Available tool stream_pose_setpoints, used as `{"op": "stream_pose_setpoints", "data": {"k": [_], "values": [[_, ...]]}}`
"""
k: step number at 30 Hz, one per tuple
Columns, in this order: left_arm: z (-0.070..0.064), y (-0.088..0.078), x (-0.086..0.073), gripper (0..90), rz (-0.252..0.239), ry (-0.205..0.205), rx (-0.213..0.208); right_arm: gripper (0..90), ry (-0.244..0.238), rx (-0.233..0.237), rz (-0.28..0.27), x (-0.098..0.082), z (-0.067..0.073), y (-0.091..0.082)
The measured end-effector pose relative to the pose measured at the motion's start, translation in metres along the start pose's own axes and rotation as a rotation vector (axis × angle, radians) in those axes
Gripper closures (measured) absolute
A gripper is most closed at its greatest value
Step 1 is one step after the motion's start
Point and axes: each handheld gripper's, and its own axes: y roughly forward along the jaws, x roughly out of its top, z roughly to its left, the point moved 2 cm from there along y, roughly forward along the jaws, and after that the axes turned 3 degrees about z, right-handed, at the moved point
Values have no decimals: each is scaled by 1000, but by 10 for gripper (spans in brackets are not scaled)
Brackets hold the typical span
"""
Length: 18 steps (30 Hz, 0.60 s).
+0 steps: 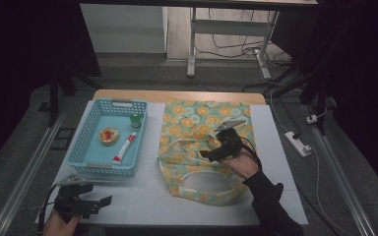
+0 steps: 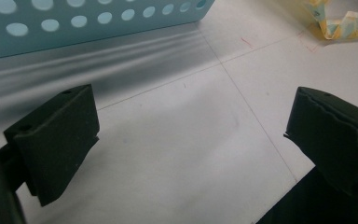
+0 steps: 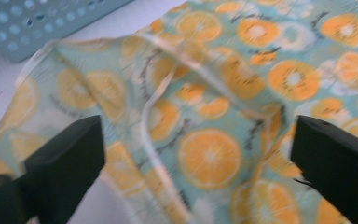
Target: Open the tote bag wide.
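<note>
- We could read no writing on the red-and-white tube (image 1: 124,149) in the blue basket (image 1: 78,142).
- Our left gripper (image 1: 97,202) was wide open and empty, near the table's (image 1: 142,196) front edge.
- Our right gripper (image 1: 207,153), jaws wide apart, held nothing above the orange-print cloth bag (image 1: 197,118).

The right gripper view is motion-blurred: the orange-slice print on the fabric bag (image 3: 223,116) smears, and its dark lettering cannot be read. From above, the right claw (image 1: 207,153) and the hand behind it cover part of the bag's middle. The blue basket (image 2: 74,28) is cut off by the top edge of the left gripper view. In the basket, the small round tin (image 1: 109,135), the tube (image 1: 124,149) and the green item (image 1: 136,120) are too small to identify further.
</note>
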Motion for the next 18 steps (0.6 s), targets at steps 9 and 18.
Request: {"op": "stream_pose_setpoints", "data": {"k": [9,18], "values": [[0,0,0,28,1,1,0,0,-4,53,54,-16,18,13],[0,0,0,27,-1,1,-2,0,-33,-38,137,-35,9,42]]}}
